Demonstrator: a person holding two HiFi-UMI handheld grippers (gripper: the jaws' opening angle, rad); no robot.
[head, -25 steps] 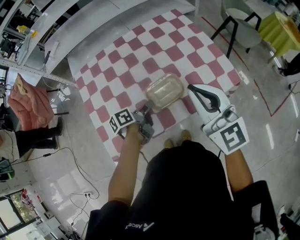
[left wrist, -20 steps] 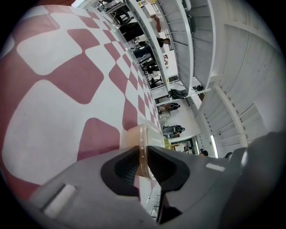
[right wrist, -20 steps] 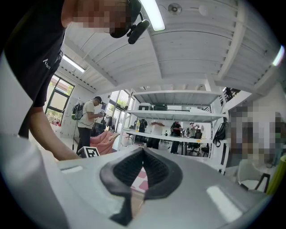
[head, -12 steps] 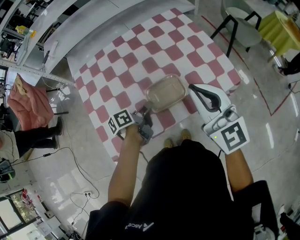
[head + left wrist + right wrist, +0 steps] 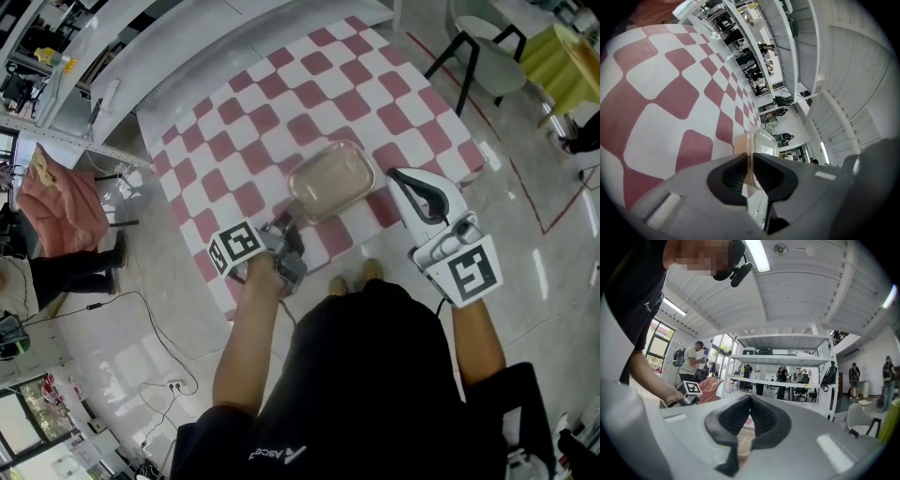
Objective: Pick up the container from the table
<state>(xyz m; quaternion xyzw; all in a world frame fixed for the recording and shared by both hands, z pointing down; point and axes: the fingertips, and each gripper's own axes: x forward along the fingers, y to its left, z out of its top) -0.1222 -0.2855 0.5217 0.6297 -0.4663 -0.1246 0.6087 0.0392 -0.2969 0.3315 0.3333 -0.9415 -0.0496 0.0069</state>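
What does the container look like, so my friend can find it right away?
Find the big pink-and-white checkered table. Near the edge closest to the person is a see-through, rectangular container with rounded corners and a beige inside. It is the only box there, and the left gripper is pinching its rim at one corner.

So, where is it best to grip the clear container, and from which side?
I would grip the thin rim at the corner of the container nearest the person, coming in from that near side. The lip sticks out flat, so narrow jaws fit over it; the left gripper is clamped there.
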